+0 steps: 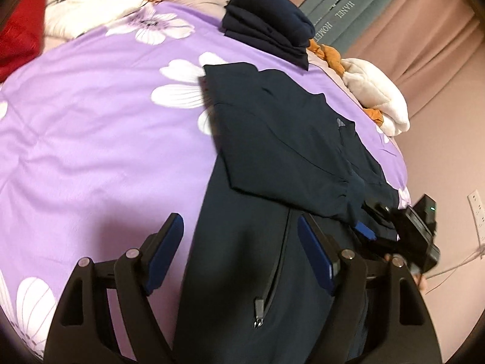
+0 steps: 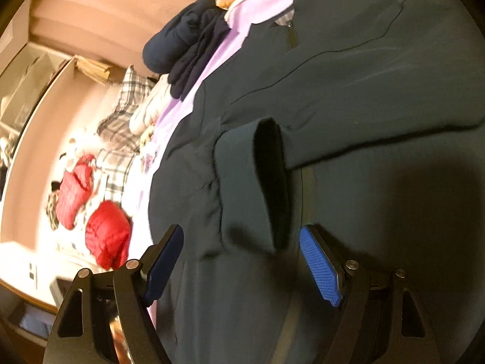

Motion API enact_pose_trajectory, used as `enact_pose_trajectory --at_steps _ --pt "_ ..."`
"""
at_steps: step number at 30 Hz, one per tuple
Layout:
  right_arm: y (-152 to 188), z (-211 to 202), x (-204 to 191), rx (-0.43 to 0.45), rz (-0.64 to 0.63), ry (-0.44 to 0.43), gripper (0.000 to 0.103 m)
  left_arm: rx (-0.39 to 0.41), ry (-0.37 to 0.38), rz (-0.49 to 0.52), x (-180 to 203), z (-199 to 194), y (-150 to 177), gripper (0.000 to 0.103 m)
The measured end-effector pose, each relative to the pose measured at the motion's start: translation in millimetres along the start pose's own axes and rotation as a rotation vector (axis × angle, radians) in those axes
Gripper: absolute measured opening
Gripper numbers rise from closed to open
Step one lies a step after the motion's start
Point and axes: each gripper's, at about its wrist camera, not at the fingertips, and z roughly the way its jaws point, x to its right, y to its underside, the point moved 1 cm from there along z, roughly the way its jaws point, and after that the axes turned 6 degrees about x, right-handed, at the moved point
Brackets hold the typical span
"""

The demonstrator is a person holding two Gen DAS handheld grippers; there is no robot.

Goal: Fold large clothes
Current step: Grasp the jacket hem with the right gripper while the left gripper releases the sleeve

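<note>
You are working on a dark navy zip jacket (image 1: pixel 272 139) that is lying on the purple floral bedsheet (image 1: pixel 100 139), toward its right-hand side in the left wrist view. One sleeve (image 2: pixel 348 97) is already lying folded across the body, its cuff (image 2: pixel 266 182) resting near the front zipper (image 1: pixel 272 273). The body itself is still lying at full length, so you are judged to be partway through: the remaining sleeve and the lengthwise folds appear to be outstanding. A folded navy garment (image 1: pixel 269 21) is sitting further up the bed, well apart from the jacket.

Your left gripper (image 1: pixel 241 257) is hovering over the jacket's lower front with its fingers spread wide, one pad over the sheet and one over the fabric; it is gripping nothing. Your right gripper (image 2: pixel 242 264) is likewise standing wide open just above the cloth near the cuff, pads clear of the fabric, holding nothing. In the left wrist view it is appearing at the jacket's right edge (image 1: pixel 403 227).

Red cushions (image 2: pixel 106 239) and plaid bedding (image 2: pixel 121 121) are lying beyond the jacket.
</note>
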Motion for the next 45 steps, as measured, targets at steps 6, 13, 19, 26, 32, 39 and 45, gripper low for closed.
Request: enact_pose_trajectory --at_steps 6,13,19,26,32,39,45 --pt "1 11 -8 0.052 0.002 -0.056 0.064 0.006 0.023 -0.043 -11 -4 -1 0.078" --pt "14 12 -45 0.014 -0.228 0.094 0.005 0.001 0.041 -0.085 -20 -7 0 0.078" --pt "-21 -45 -122 0.180 -0.410 0.058 0.005 -0.019 0.199 -0.189 -18 -2 -10 0.078" --pt "-80 -126 -136 0.422 -0.413 0.097 0.005 -0.045 0.369 -0.334 -11 23 -27 0.078" --pt "-110 -143 -63 0.460 -0.286 0.248 0.005 -0.104 0.469 -0.405 9 67 -54 0.078" --pt "-106 -121 11 0.365 -0.135 0.307 0.005 -0.144 0.425 -0.435 33 134 -75 0.078" --pt "-103 -118 12 0.324 -0.134 0.311 0.005 -0.126 0.310 -0.442 32 171 -89 0.070"
